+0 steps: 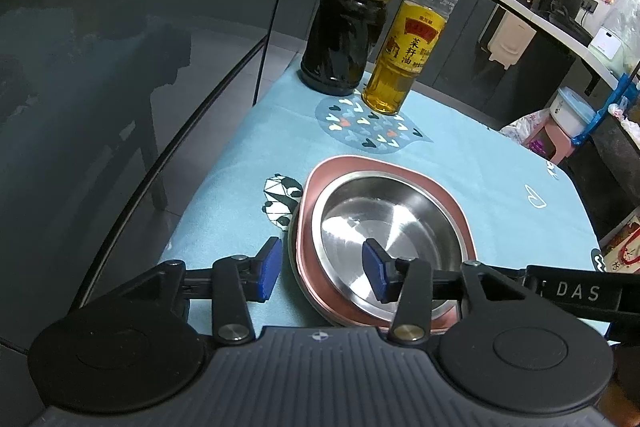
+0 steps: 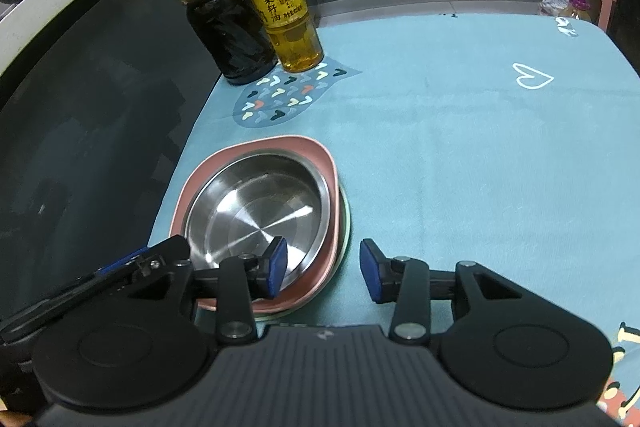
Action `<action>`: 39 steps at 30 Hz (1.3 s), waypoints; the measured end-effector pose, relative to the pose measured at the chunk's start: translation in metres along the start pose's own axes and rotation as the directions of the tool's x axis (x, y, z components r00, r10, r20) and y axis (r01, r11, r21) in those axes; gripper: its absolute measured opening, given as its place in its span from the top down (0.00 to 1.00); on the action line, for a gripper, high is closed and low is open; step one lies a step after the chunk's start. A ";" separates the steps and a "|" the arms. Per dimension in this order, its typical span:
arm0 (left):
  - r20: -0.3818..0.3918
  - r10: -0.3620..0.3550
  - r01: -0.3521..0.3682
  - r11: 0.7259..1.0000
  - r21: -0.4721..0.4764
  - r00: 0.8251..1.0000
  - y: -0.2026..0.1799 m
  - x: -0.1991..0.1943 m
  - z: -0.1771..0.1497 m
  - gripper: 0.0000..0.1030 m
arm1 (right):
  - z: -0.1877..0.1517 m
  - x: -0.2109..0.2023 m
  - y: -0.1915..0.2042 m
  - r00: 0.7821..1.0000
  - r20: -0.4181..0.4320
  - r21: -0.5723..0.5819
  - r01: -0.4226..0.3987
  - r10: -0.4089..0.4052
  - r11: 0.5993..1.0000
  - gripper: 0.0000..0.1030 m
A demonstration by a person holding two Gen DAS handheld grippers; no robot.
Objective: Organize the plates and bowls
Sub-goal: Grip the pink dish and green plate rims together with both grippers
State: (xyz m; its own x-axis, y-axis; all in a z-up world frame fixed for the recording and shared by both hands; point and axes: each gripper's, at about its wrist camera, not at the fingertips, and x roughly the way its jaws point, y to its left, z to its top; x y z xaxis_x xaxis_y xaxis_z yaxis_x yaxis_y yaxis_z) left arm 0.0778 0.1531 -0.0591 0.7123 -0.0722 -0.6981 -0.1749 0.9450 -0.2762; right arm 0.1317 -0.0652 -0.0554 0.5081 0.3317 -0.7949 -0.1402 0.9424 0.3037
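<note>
Steel bowl (image 1: 384, 227) sits nested in the pink plate (image 1: 440, 183), with a pale green plate (image 2: 343, 227) edging out beneath, so the stack looks built and the task close to done. Your left tongs (image 1: 322, 273) stand open astride the stack's near left rim: one blue pad hangs outside the pink edge, the other hovers over the inside of the bowl, and neither presses on anything. Your right tongs (image 2: 322, 273) are open too, straddling the stack's near right rim, with one pad over the bowl's lip and the other over bare cloth just beside the plates. Nothing is gripped on either side.

Trouble from here lies mostly in how you pull away. The inner pad of each pair sits low by the steel lip; lift at an angle and you may hook it, which would tip the bowl or drag the stack across the surface (image 2: 460, 147). The blue cloth could bunch under a dragged plate as well. Ahead of the left tongs, well apart from the stack, the dark vinegar bottle (image 1: 348, 27) and the oil bottle (image 1: 404, 55) stand close together near the surface's far edge; a forward sweep could knock either over. The two tongs also sit near each other over one small stack, so crossing paths risks a clash.
</note>
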 end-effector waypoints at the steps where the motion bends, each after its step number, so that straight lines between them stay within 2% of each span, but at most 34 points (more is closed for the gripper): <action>1: 0.000 -0.001 0.001 1.000 0.000 1.000 0.000 0.000 0.000 0.59 | 0.000 0.000 0.001 1.000 -0.003 -0.002 -0.003 0.003 1.000 0.59; 12: -0.038 -0.006 0.006 1.000 0.011 0.999 -0.003 0.010 -0.003 0.58 | -0.001 0.007 0.003 0.999 -0.037 -0.006 -0.012 0.012 1.000 0.56; 39: -0.075 -0.016 0.017 1.000 0.005 0.997 -0.004 0.019 -0.003 0.57 | 0.000 0.015 0.002 0.998 -0.064 0.001 -0.017 0.017 1.000 0.56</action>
State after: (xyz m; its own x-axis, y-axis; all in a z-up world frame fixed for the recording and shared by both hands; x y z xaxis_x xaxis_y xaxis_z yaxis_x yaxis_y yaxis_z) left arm 0.0900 0.1467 -0.0733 0.6623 -0.1112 -0.7409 -0.1593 0.9454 -0.2843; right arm 0.1393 -0.0582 -0.0671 0.4504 0.3495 -0.8215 -0.1476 0.9367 0.3176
